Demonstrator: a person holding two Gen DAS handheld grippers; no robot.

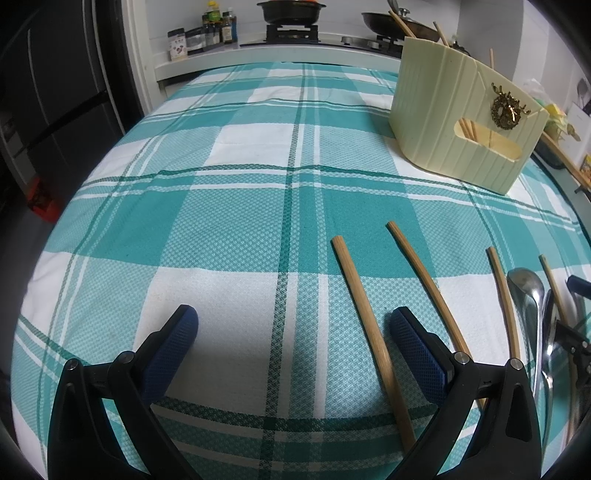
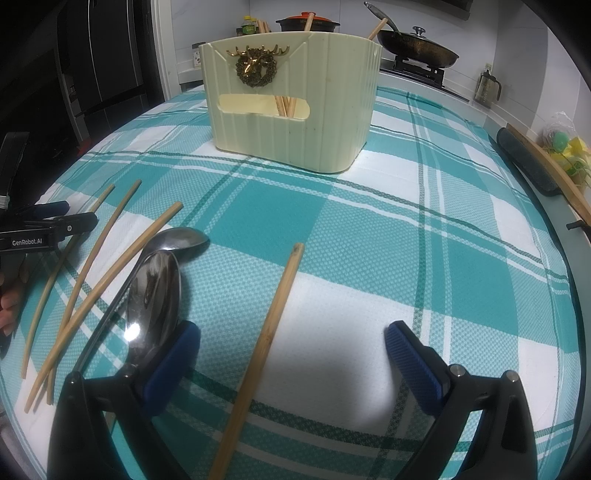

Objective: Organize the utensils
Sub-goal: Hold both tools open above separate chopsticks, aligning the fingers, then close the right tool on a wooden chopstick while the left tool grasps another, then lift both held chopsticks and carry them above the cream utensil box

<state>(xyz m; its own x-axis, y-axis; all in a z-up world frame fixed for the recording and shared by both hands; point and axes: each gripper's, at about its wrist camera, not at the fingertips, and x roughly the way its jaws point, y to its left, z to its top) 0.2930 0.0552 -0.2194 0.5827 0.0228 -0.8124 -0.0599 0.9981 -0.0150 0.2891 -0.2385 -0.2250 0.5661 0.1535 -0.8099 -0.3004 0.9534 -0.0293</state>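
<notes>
My left gripper [image 1: 293, 325] is open and empty, low over the teal plaid cloth; a wooden chopstick [image 1: 373, 332] lies between its jaws near the right finger, another chopstick [image 1: 428, 288] just outside. My right gripper [image 2: 291, 343] is open and empty with a chopstick [image 2: 266, 339] lying between its jaws. Two metal spoons [image 2: 155, 295] lie by its left finger, and several thin chopsticks [image 2: 85, 277] lie further left. The cream utensil holder [image 2: 291, 99] with a gold deer ornament stands at the far side, holding several chopsticks; it also shows in the left wrist view [image 1: 465, 114].
A stove with a dark pan [image 2: 417, 48] and a pot [image 1: 291, 13] stands behind the table, with bottles [image 1: 214, 29] beside it. A dark fridge [image 1: 55, 92] is at the left. A dark roll and wooden strip [image 2: 532, 162] lie along the table's right edge.
</notes>
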